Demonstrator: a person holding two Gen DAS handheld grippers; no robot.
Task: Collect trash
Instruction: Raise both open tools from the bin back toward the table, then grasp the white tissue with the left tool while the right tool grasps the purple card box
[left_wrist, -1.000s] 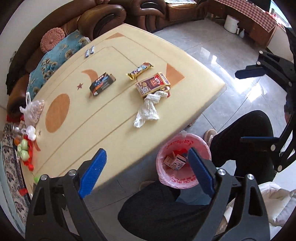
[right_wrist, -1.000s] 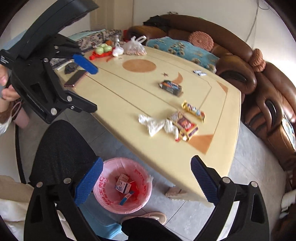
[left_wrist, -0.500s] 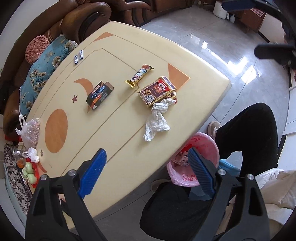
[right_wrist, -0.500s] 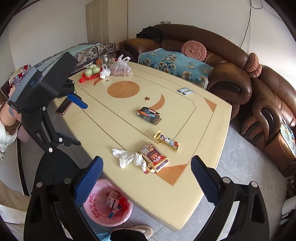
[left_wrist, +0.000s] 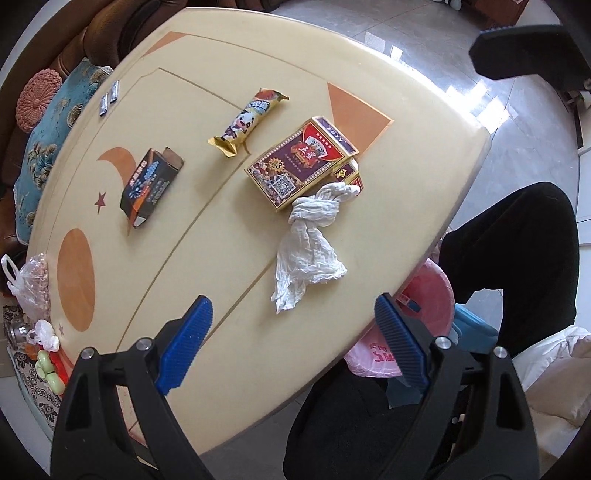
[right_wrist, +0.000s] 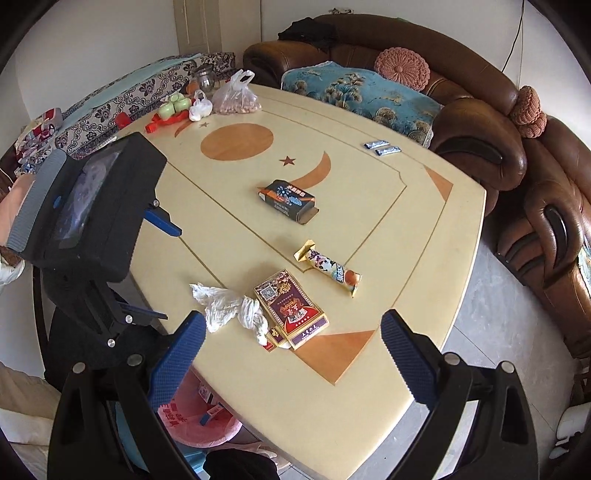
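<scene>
Left tongs (left_wrist: 293, 345) spread wide and empty, hovering above the near edge of the tabletop (left_wrist: 229, 332), aimed at the crumpled white tissue (left_wrist: 308, 245). Right tongs (right_wrist: 291, 356) likewise spread, nothing between the blue pads (right_wrist: 177, 356), poised over the same near corner.

Just beyond the tissue, touching its knotted end: a maroon card box (left_wrist: 301, 162) stacked on a smaller pack. Farther toward the middle, a yellow snack wrapper (left_wrist: 247, 123), then a dark open carton (left_wrist: 149, 182) beside the crescent inlay. Two small silver sachets (left_wrist: 109, 98) near the far edge. Bags and green items at the far-left corner, probably not trash.

Below the near edge, on the floor: a pink-lined bin (right_wrist: 192, 424) already holding a few scraps.

Step in hand, seemingly: approach for the next pickup, tissue the likeliest target. Next move: lower, close on the soft bundle without snagging the card box, carry over the edge, release above the bin.
</scene>
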